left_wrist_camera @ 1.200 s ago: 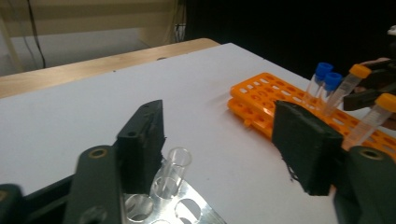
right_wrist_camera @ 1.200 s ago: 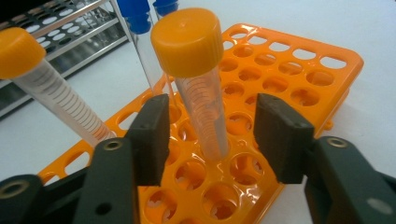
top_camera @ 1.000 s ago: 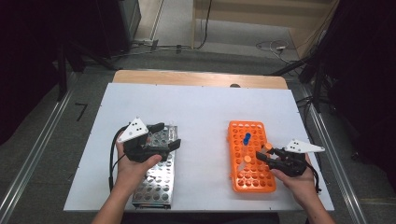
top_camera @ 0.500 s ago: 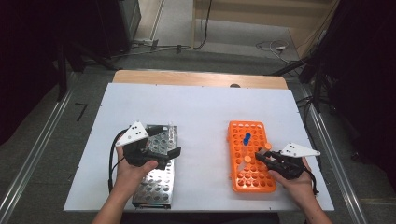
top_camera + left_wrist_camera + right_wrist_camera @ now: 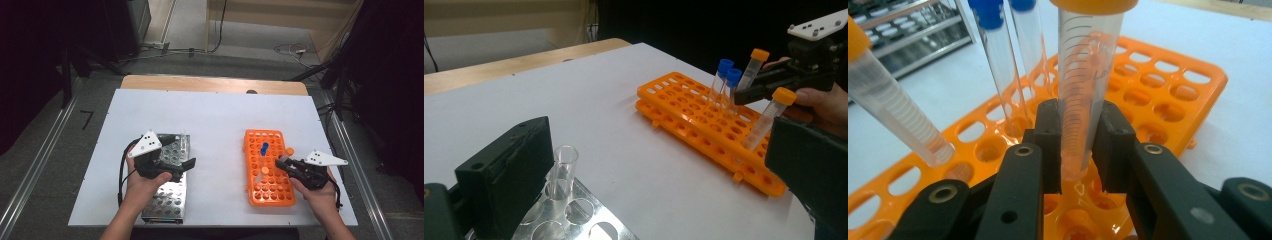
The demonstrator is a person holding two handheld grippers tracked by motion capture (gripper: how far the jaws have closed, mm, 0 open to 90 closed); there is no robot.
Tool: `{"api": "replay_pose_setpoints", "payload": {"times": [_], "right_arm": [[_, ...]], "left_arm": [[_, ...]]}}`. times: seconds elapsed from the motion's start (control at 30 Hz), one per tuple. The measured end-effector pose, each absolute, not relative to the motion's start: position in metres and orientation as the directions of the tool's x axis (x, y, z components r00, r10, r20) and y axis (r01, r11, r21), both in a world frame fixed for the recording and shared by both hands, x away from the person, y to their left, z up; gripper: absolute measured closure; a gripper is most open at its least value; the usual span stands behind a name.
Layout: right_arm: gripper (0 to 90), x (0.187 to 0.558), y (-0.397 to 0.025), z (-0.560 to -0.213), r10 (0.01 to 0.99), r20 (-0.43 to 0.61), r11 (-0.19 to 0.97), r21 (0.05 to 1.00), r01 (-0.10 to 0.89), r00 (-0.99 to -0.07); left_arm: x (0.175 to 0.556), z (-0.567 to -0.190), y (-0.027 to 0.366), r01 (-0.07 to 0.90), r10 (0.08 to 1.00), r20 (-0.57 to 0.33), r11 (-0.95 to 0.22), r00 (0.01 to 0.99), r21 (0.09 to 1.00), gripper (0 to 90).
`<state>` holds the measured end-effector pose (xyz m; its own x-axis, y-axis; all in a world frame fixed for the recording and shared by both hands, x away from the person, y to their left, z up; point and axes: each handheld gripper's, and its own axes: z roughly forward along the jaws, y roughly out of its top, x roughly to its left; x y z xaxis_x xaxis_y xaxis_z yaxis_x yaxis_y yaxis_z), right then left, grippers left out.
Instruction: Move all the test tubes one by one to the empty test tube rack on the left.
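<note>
An orange tube rack [image 5: 270, 192] lies at the table's right and holds two blue-capped tubes [image 5: 264, 148] and a leaning orange-capped tube [image 5: 265, 170]. My right gripper [image 5: 283, 162] is shut on another orange-capped tube [image 5: 1083, 75], held upright with its tip just above the rack's holes [image 5: 1158, 75]. At the left lies a metal rack [image 5: 165, 200], where one clear uncapped tube [image 5: 563, 167] stands. My left gripper [image 5: 182, 150] hovers over the far end of that rack, open, its jaws wide apart with nothing between them [image 5: 664, 170].
The white tabletop [image 5: 215, 120] stretches between and beyond the two racks. A wooden strip [image 5: 210, 84] runs along its far edge. Cables lie on the floor [image 5: 295, 50] past it. Metal rails [image 5: 45, 150] flank the table.
My right gripper has shifted slightly over the orange rack while holding its tube. The left gripper has barely moved over the metal rack.
</note>
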<state>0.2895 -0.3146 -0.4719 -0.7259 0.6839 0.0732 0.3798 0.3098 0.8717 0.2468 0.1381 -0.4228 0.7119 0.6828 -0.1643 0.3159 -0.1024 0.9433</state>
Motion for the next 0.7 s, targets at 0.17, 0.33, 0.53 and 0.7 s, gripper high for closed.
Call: {"api": "replay_pose_setpoints", "payload": {"times": [0.17,0.33,0.53,0.7], "right_arm": [[72.7,0.289,-0.318,-0.457,0.682,0.093,0.284,0.880,0.380,-0.725],[72.8,0.288,-0.318,-0.438,0.675,0.097,0.272,0.889,0.369,-0.731],[72.7,0.283,-0.316,-0.417,0.653,0.094,0.274,0.896,0.349,-0.752],[72.8,0.281,-0.312,-0.400,0.633,0.093,0.268,0.905,0.330,-0.769]], "left_arm": [[0.246,-0.420,0.136,0.307,0.682,-0.155,-0.107,0.715,0.946,0.0],[0.246,-0.418,0.134,0.303,0.679,-0.152,-0.109,0.719,0.947,0.0],[0.246,-0.416,0.132,0.300,0.675,-0.146,-0.117,0.724,0.947,0.0],[0.245,-0.412,0.132,0.294,0.677,-0.146,-0.108,0.721,0.950,0.0]]}}
